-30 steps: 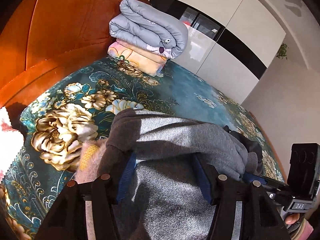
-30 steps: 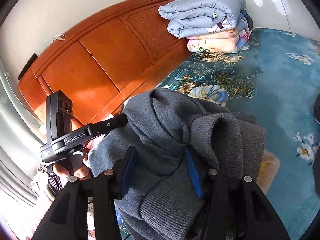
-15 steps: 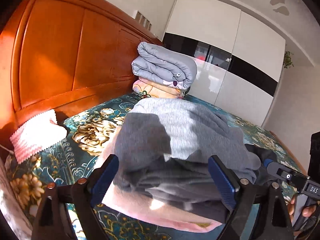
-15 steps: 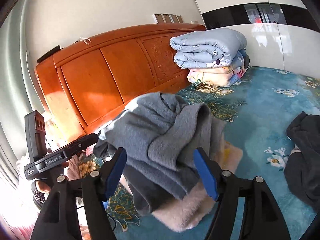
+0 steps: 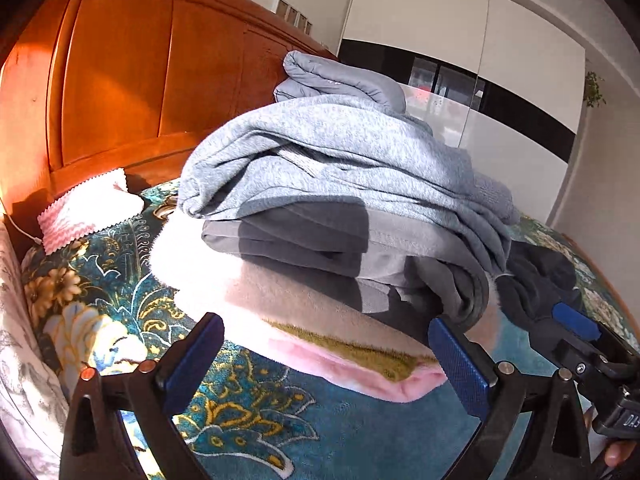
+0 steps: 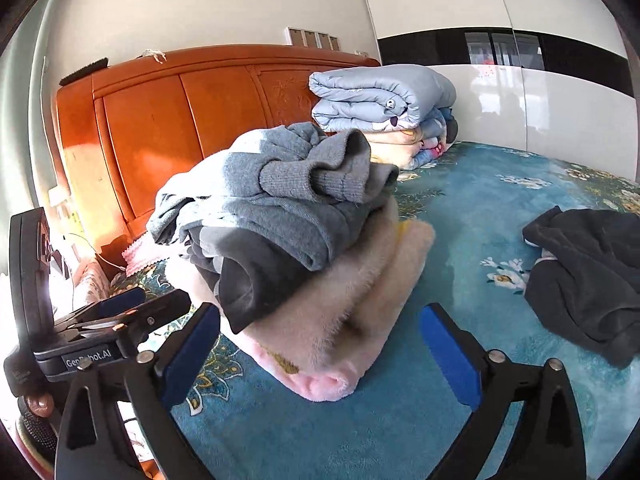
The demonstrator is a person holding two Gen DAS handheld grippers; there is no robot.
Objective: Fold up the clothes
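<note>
A folded grey sweater (image 5: pixel 340 160) (image 6: pixel 280 208) lies on top of a folded pink fluffy garment (image 5: pixel 320 340) (image 6: pixel 344 312) on the bed. My left gripper (image 5: pixel 324 340) is open just in front of this pile. The pile's near edge shows between its blue pads (image 5: pixel 192 360), which do not touch it. My right gripper (image 6: pixel 320 320) faces the pile's other end. Its jaws are opening, and the pink garment's end lies between them untouched. Each gripper shows in the other's view: the right gripper (image 5: pixel 576 336) and the left gripper (image 6: pixel 120 304). A crumpled dark garment (image 6: pixel 580 272) (image 5: pixel 536 276) lies to the right.
The bed has a blue floral cover (image 6: pixel 480 208) and an orange wooden headboard (image 6: pixel 168 128). A stack of folded quilts (image 6: pixel 384 96) stands against the headboard. A pink-and-white cloth (image 5: pixel 84 208) lies near the bed's corner. A white and black wardrobe (image 5: pixel 500 80) fills the far wall.
Both grippers were shut on the grey sweater and carrying it. They have opened, let it go onto the pink garment and drawn back from the pile.
</note>
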